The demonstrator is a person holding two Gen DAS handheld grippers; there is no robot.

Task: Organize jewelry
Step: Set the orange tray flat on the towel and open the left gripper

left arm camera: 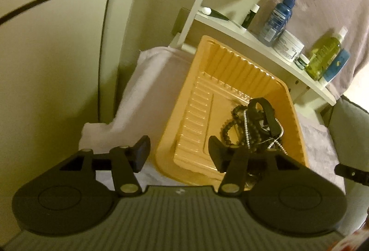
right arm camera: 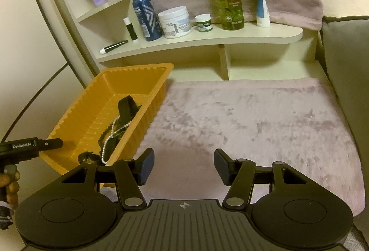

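Left gripper (left arm camera: 178,155) tilted down over the orange tray (left arm camera: 230,66), jaws spread and empty, jewelry (left arm camera: 249,126) heaped in the tray's right end beyond the right jaw, right gripper (right arm camera: 183,166) angled over the pink-covered surface (right arm camera: 253,117), jaws spread, empty.

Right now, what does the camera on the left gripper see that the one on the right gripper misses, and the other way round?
Only the left wrist view shows the left gripper, open over the near end of the tray, and the tray's ribbed floor. Only the right wrist view shows the right gripper, open over bare pink fabric, and a hand. Both show the orange tray holding the jewelry, and the shelf of bottles.
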